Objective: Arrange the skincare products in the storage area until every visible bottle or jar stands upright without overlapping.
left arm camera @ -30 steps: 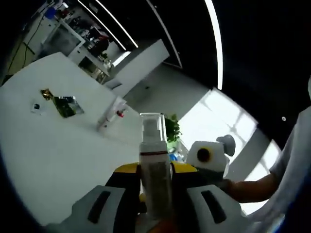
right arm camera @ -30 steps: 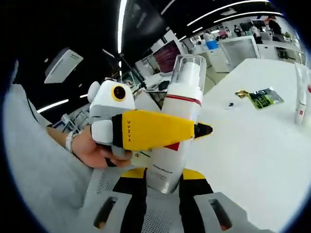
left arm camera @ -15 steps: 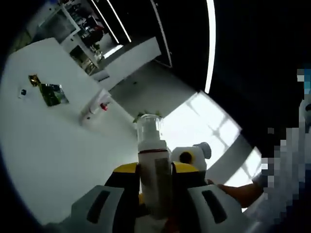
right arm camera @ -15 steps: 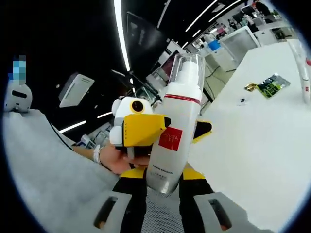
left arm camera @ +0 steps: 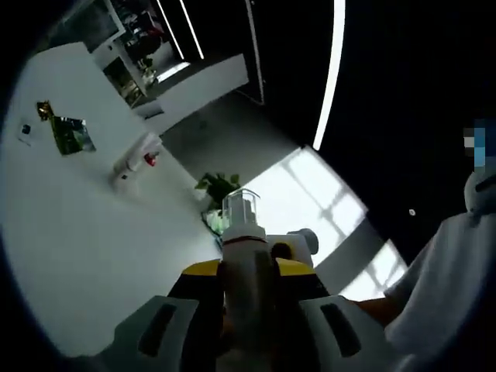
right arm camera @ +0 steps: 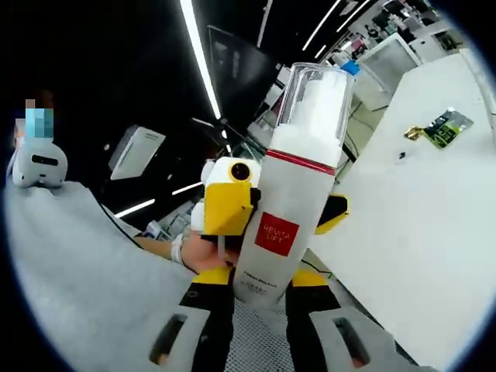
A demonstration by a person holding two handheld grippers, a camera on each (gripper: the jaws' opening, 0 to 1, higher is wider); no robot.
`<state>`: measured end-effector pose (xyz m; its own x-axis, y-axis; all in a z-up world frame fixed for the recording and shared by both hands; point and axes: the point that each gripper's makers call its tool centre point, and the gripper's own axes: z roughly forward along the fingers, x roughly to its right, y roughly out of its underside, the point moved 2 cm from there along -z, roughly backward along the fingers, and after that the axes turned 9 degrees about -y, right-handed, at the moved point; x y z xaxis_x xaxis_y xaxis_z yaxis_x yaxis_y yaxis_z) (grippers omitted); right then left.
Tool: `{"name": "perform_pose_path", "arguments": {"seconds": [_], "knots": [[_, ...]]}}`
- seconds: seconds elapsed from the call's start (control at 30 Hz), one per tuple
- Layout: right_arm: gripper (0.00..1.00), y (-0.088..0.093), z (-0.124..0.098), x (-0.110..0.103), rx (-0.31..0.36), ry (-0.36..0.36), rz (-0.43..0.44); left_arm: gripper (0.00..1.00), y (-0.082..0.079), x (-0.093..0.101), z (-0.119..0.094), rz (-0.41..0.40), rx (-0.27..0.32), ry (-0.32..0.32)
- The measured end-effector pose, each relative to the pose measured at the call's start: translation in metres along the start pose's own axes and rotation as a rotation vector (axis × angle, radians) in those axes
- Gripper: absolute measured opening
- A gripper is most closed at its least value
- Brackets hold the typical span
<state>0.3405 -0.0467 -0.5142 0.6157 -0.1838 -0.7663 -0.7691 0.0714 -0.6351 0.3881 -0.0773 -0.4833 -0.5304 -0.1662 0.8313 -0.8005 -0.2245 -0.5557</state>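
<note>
Holding the tall white pump bottle with a clear cap, red band and red square label in both of your grippers, up off the white table. Your left gripper has both jaws closed on its body; your right gripper has its jaws tight on its base. A white tube with a red cap and a green sachet lie on the table, well apart from it.

Both grippers, left gripper and right gripper, raised, jaws clamped on one bottle.
</note>
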Motion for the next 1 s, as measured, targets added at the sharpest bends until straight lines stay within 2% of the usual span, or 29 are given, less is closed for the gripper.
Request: {"name": "perform_pose_path", "arguments": {"seconds": [0.03, 0.1, 0.17, 0.23, 0.3, 0.33, 0.4, 0.53, 0.57, 0.6, 0.7, 0.8, 0.9, 1.0], "knots": [[0.18, -0.001, 0.0, 0.004, 0.011, 0.032, 0.006, 0.21, -0.002, -0.003, -0.001, 0.003, 0.011, -0.008], [0.2, -0.008, -0.001, 0.009, 0.037, 0.086, -0.039, 0.2, -0.009, -0.008, -0.003, -0.028, 0.05, -0.021], [0.27, -0.012, -0.002, 0.012, 0.042, 0.125, -0.059, 0.2, -0.015, -0.01, -0.005, -0.064, 0.081, -0.014], [0.28, -0.016, -0.002, 0.011, 0.044, 0.141, -0.073, 0.2, -0.019, -0.013, -0.008, -0.074, 0.106, -0.019], [0.25, -0.023, -0.003, 0.005, 0.078, 0.101, -0.077, 0.2, -0.022, -0.011, -0.009, -0.092, 0.115, 0.005], [0.24, -0.027, -0.003, -0.001, 0.118, 0.052, -0.042, 0.2, -0.022, -0.01, -0.009, -0.097, 0.119, 0.015], [0.24, -0.035, -0.007, -0.007, 0.174, -0.002, -0.034, 0.2, -0.023, 0.001, -0.01, -0.117, 0.115, 0.079], [0.22, -0.045, -0.015, -0.018, 0.232, -0.086, -0.018, 0.2, -0.022, 0.014, -0.012, -0.12, 0.114, 0.148], [0.19, -0.045, -0.016, -0.022, 0.234, -0.115, -0.016, 0.21, -0.022, 0.015, -0.012, -0.123, 0.113, 0.158], [0.19, -0.044, -0.017, -0.018, 0.222, -0.094, -0.011, 0.21, -0.022, 0.02, -0.012, -0.147, 0.107, 0.186], [0.18, -0.043, -0.015, -0.021, 0.218, -0.103, -0.016, 0.21, -0.021, 0.02, -0.011, -0.123, 0.108, 0.184], [0.16, -0.042, -0.015, -0.02, 0.208, -0.079, -0.018, 0.21, -0.02, 0.019, -0.009, -0.101, 0.101, 0.168], [0.15, -0.037, -0.015, -0.007, 0.167, 0.014, -0.007, 0.21, -0.012, 0.009, -0.004, -0.033, 0.068, 0.09], [0.15, -0.029, -0.016, 0.003, 0.073, 0.123, -0.036, 0.22, -0.006, 0.004, 0.0, 0.021, 0.039, 0.048]]}}
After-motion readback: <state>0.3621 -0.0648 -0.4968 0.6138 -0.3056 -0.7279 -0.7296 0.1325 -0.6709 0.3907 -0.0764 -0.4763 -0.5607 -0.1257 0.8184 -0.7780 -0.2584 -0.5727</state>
